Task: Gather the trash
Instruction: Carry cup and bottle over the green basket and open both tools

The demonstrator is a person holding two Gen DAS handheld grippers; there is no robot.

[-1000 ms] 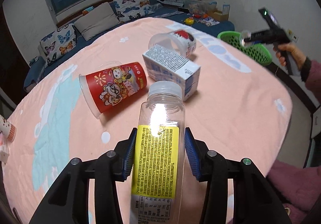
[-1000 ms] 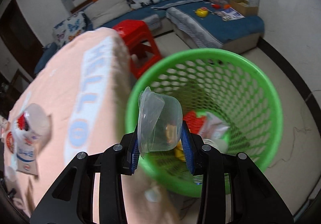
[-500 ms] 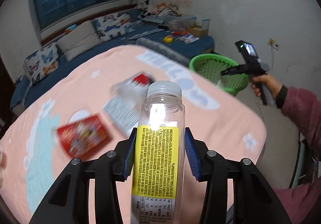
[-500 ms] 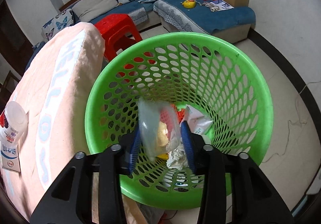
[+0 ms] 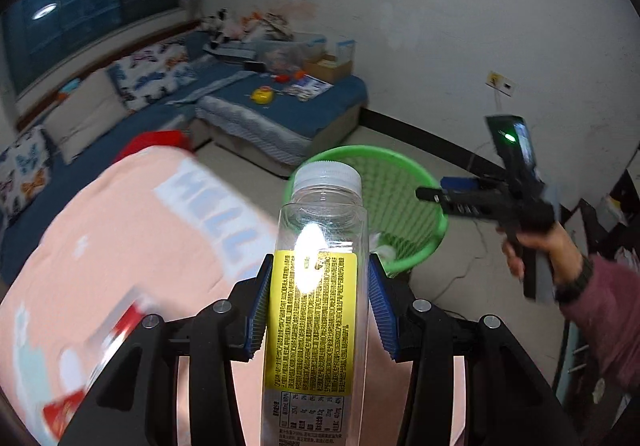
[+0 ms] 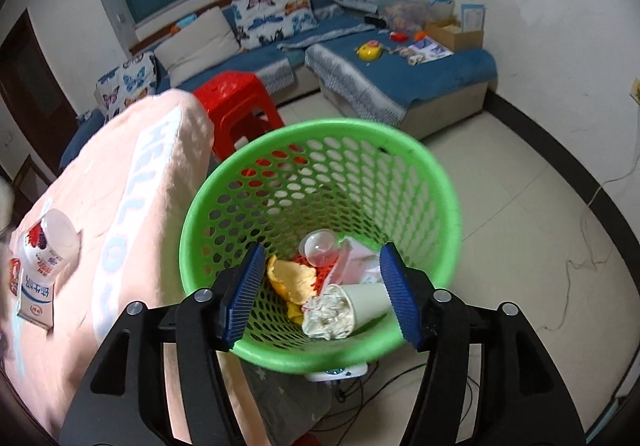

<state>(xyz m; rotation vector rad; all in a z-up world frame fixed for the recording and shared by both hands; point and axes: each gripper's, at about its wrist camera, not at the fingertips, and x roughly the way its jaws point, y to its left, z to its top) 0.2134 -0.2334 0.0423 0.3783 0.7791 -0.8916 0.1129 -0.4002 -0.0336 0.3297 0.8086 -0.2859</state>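
Observation:
My left gripper (image 5: 320, 302) is shut on a clear plastic bottle (image 5: 316, 310) with a yellow label and white cap, held above the table's edge and pointing toward the green mesh bin (image 5: 404, 206). My right gripper (image 6: 322, 296) is open and empty above the green bin (image 6: 280, 202). A clear plastic cup (image 6: 320, 248) lies inside the bin among orange peel, crumpled paper and a paper cup. In the left wrist view the right gripper (image 5: 472, 202) hovers just right of the bin.
The peach-covered table (image 6: 132, 206) stands left of the bin, with a milk carton (image 6: 36, 290) and a tipped yogurt cup (image 6: 52, 238) on it. A red stool (image 6: 236, 102) and a blue sofa (image 6: 400, 74) stand behind. Cables lie on the floor.
My right gripper opened and the clear cup dropped into the bin. My left gripper swung right with the bottle, from over the table trash toward the bin.

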